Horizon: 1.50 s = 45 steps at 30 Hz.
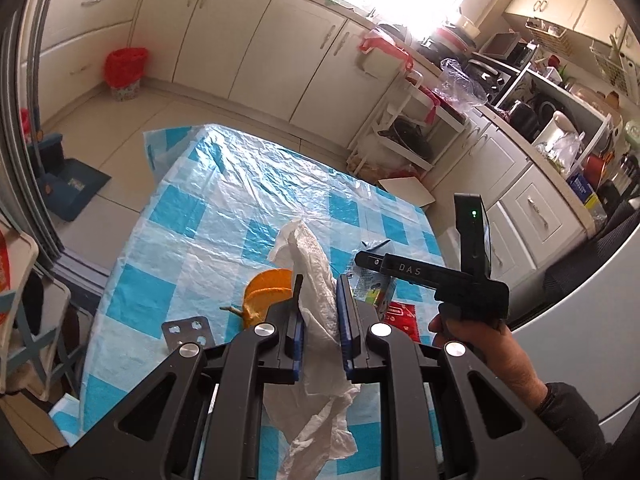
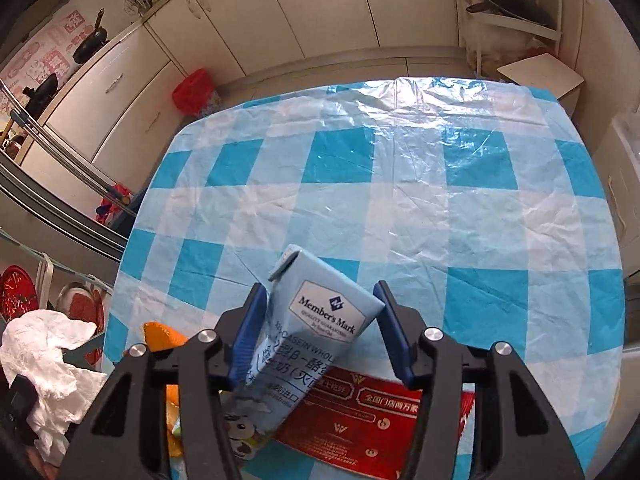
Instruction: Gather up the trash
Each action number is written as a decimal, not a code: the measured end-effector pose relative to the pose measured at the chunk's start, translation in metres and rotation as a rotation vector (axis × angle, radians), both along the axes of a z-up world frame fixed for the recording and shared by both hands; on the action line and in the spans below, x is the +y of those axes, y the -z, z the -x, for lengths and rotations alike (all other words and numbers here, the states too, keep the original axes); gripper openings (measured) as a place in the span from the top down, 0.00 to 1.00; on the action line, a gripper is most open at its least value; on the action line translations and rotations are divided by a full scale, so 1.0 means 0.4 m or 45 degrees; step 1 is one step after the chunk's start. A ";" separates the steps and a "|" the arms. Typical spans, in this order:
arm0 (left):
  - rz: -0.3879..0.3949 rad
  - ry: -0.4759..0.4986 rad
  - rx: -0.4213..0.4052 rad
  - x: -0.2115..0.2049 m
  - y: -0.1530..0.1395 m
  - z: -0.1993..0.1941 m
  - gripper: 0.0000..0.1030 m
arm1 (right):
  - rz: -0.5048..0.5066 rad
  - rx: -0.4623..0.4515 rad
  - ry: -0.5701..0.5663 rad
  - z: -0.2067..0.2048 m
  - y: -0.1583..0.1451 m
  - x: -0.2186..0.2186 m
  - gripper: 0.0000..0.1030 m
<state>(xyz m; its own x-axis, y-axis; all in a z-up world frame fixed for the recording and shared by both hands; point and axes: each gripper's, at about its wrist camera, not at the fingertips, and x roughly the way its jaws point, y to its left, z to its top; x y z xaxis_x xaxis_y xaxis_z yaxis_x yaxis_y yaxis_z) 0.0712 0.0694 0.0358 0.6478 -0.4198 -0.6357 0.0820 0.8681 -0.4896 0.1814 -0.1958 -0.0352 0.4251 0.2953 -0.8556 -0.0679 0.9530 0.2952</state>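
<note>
Two pieces of rubbish are in our tools at once above the blue-and-white checked plastic tablecloth [image 2: 400, 208]. Our left gripper [image 1: 320, 300] pinches a crumpled white paper towel [image 1: 316, 280], its blue pads pressed into the middle of the sheet while a loose tail hangs at the bottom of the left wrist view. Our right gripper [image 2: 320, 320] straddles a pale blue milk carton [image 2: 316, 320], tilted, at the lower centre of the right wrist view; the left pad meets the carton's side, but whether the right pad touches we cannot tell.

To lift the carton cleanly, we judge both pads should seat flat on its opposite faces, squeezing lightly enough not to crush it. It lies partly over a red printed wrapper [image 2: 372, 412], with orange peel [image 2: 160, 336] just beside it, so a straight rise should leave those undisturbed. A red-lined bin [image 1: 125, 72] stands on the floor, upper left of the left wrist view, well apart from the table.
</note>
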 end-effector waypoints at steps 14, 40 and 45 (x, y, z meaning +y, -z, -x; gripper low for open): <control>-0.153 0.016 0.201 -0.053 0.099 -0.061 0.47 | -0.404 0.004 0.068 0.109 0.036 -0.176 0.54; -0.513 0.108 0.147 -0.286 0.145 -0.098 0.94 | -0.465 -0.042 0.044 0.219 0.023 -0.305 0.54; -0.451 0.099 -0.013 -0.282 0.074 -0.065 0.96 | -0.471 -0.070 0.040 0.234 0.010 -0.319 0.54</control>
<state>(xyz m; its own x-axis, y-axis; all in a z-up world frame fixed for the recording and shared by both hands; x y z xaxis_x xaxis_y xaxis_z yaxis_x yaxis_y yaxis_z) 0.0973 -0.0436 0.0064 0.6296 -0.2231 -0.7442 0.1582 0.9746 -0.1584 0.0876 -0.3234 -0.0390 0.4813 0.5664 -0.6690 -0.0657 0.7844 0.6168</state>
